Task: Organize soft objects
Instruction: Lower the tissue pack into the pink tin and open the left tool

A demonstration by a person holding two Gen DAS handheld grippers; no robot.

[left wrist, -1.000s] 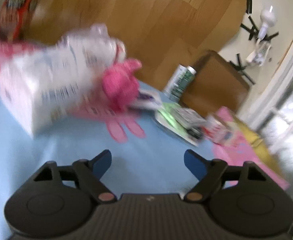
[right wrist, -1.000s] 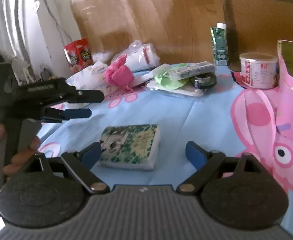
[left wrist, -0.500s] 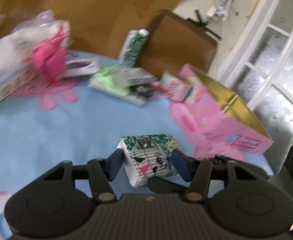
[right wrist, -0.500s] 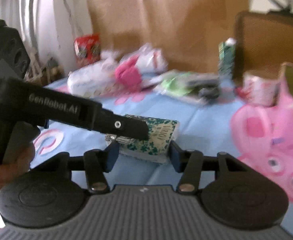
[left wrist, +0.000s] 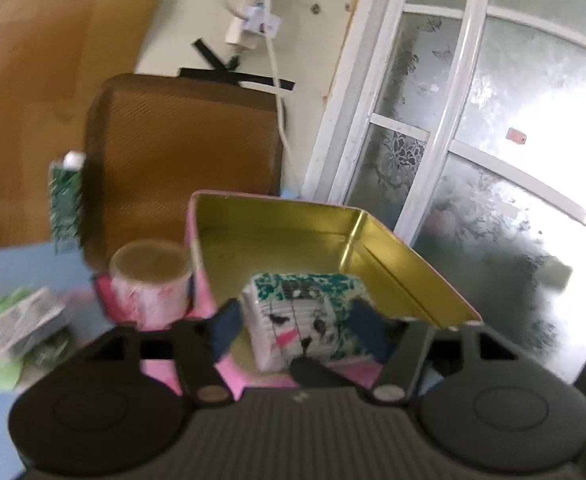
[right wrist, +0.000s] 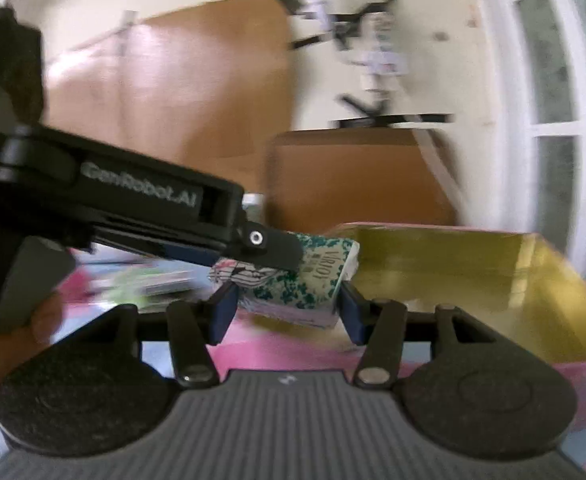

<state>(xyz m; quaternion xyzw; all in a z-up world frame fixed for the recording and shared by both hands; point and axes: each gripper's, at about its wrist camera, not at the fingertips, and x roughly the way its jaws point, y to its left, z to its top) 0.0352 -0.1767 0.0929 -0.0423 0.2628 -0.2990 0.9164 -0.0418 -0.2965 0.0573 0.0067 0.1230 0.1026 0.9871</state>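
A soft tissue pack [left wrist: 305,312] with a green and white print is held in the air by both grippers at once. My left gripper [left wrist: 299,330] is shut on its short sides. My right gripper [right wrist: 285,308] is shut on it from the other direction, and the pack [right wrist: 317,276] shows there under the left gripper's black finger [right wrist: 269,246]. The pack hangs at the near edge of an open pink tin [left wrist: 413,264] with a gold inside, which also shows in the right wrist view [right wrist: 473,276].
A round pink-and-white tub [left wrist: 149,288] stands left of the tin. A green carton [left wrist: 65,204] and a brown chair back [left wrist: 181,148] are behind it. Green and white packets [left wrist: 9,332] lie at the left on the blue tablecloth. A frosted glass door [left wrist: 493,140] is at the right.
Both grippers closed on the tissue pack, lifted it off the table and carried it right to the pink tin. One second ago both were open and the pack lay on the cloth.
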